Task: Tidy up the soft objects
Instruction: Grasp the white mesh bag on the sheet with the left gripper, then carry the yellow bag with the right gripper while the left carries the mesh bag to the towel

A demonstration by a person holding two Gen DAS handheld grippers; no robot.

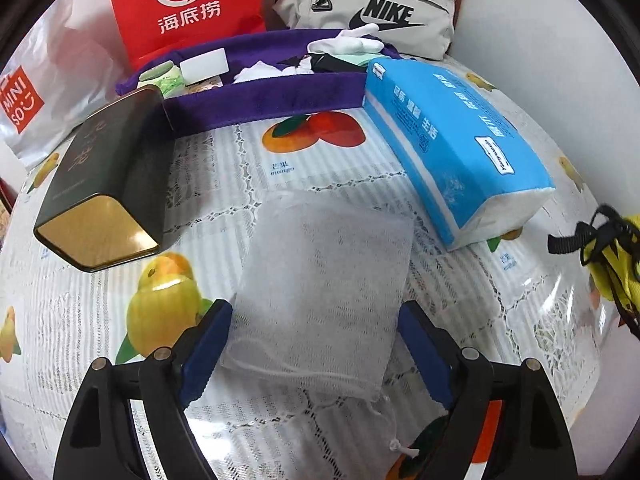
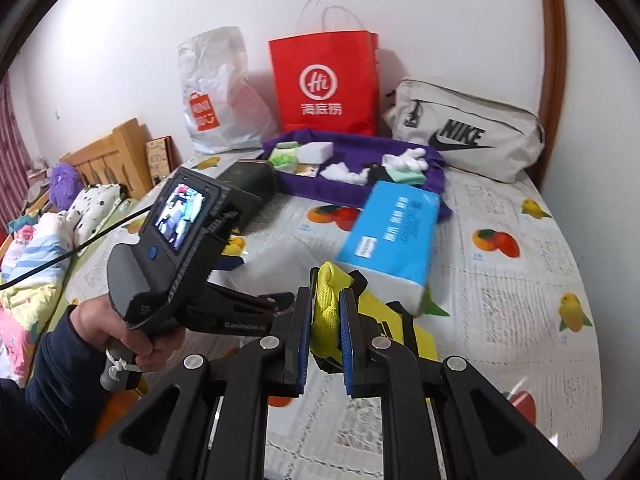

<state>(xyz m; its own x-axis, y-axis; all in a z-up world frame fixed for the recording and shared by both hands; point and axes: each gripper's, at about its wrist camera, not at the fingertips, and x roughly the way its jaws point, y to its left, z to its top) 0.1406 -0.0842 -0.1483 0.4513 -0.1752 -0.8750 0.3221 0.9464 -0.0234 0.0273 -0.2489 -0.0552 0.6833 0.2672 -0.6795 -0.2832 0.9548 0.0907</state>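
Observation:
A white mesh pouch point(image 1: 324, 292) lies flat on the fruit-print tablecloth point(image 1: 280, 168). My left gripper point(image 1: 314, 344) is open, its blue pads on either side of the pouch's near end. My right gripper point(image 2: 325, 320) is shut on a yellow mesh bag point(image 2: 326, 300) with black straps and holds it above the table; the bag also shows at the right edge of the left wrist view point(image 1: 612, 256). A purple fabric tray point(image 1: 276, 100) at the back holds white and green soft items point(image 1: 352, 46). The left gripper's body point(image 2: 180, 240) shows in the right wrist view.
A blue tissue pack point(image 1: 452, 148) lies right of the pouch. A dark tin box point(image 1: 108, 180) lies at the left. A red paper bag point(image 1: 184, 4), a Miniso bag point(image 1: 36, 96) and a Nike bag point(image 1: 376, 4) stand behind the tray.

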